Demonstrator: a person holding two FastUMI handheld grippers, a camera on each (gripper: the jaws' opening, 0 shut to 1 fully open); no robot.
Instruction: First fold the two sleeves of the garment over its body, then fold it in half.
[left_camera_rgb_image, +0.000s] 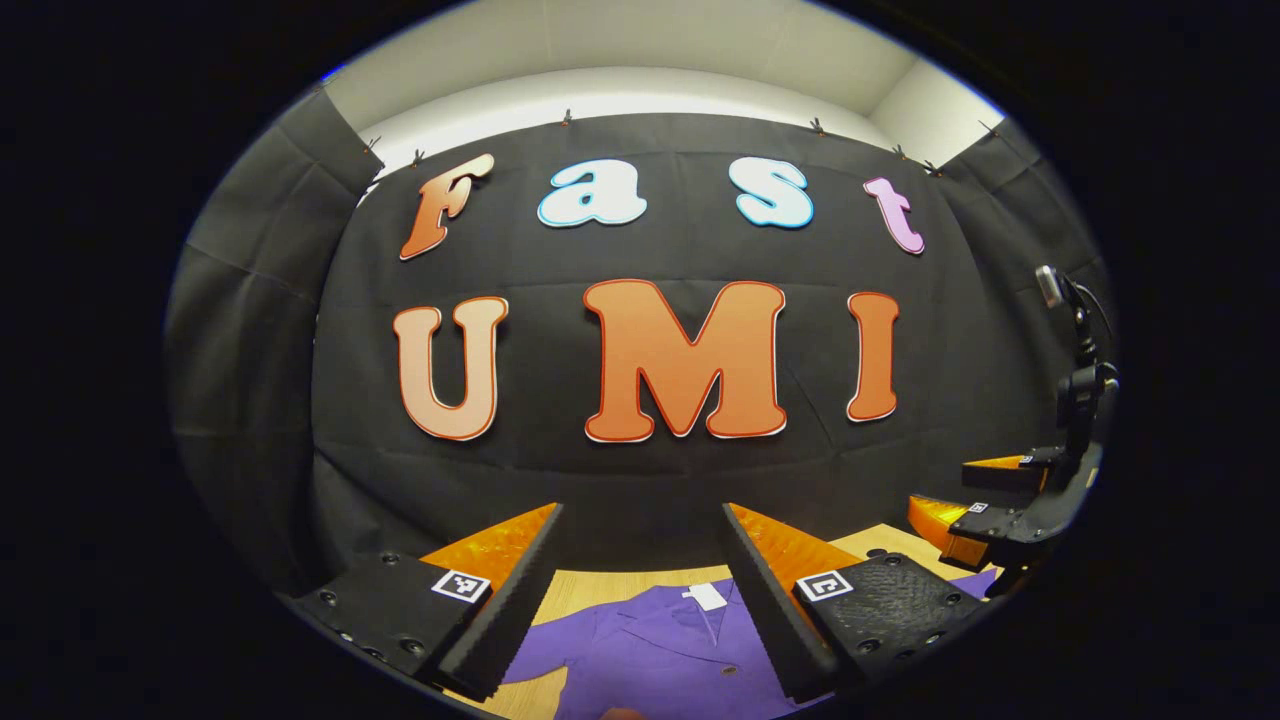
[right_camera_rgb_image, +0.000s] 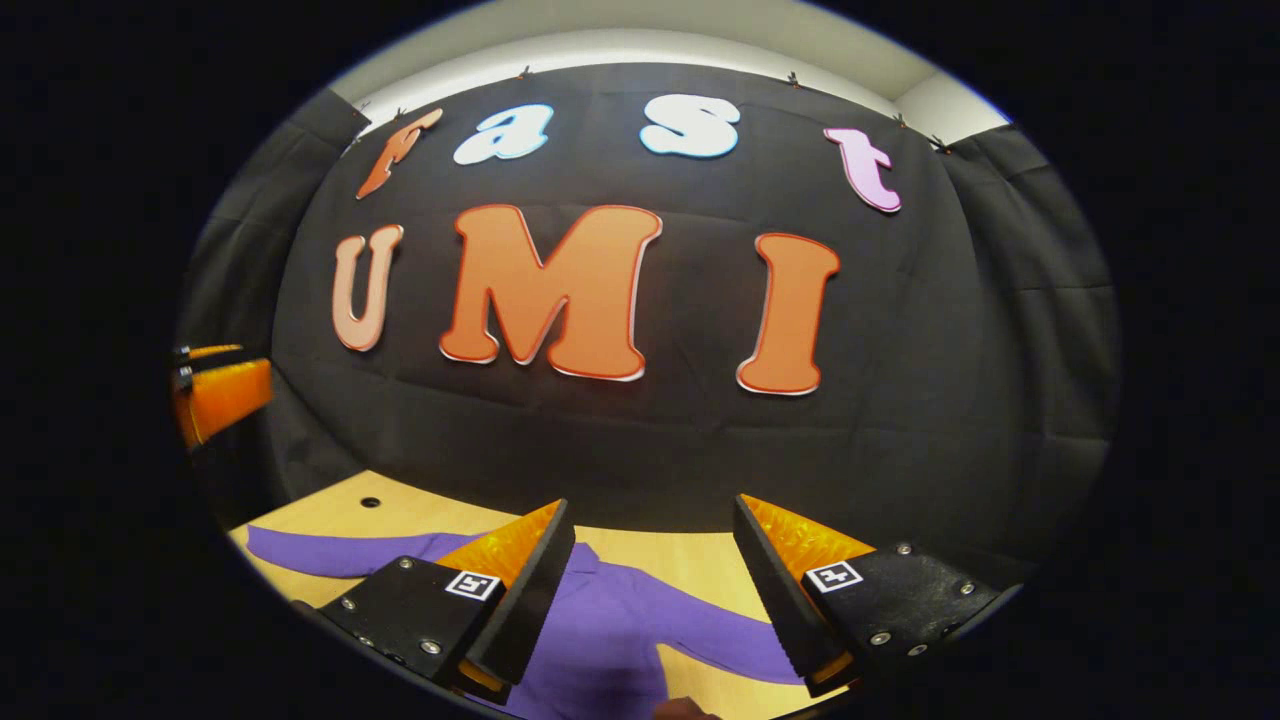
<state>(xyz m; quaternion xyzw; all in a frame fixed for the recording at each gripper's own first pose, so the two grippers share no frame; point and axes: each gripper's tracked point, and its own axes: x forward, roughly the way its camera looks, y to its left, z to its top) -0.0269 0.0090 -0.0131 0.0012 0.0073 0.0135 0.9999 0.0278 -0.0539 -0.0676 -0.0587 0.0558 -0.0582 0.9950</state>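
A: Left gripper (left_camera_rgb_image: 640, 540)?
B: Fingers spread wide, nothing between them, raised above a purple collared garment (left_camera_rgb_image: 660, 650) with a white neck tag (left_camera_rgb_image: 708, 597), lying on the wooden table (left_camera_rgb_image: 600, 585).
A: Other gripper?
B: Right gripper (left_camera_rgb_image: 975, 500) far right, held above the table edge.

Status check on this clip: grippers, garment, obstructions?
Left gripper open, right gripper open, both raised. Purple garment flat on table, sleeves unfolded. No obstruction seen.
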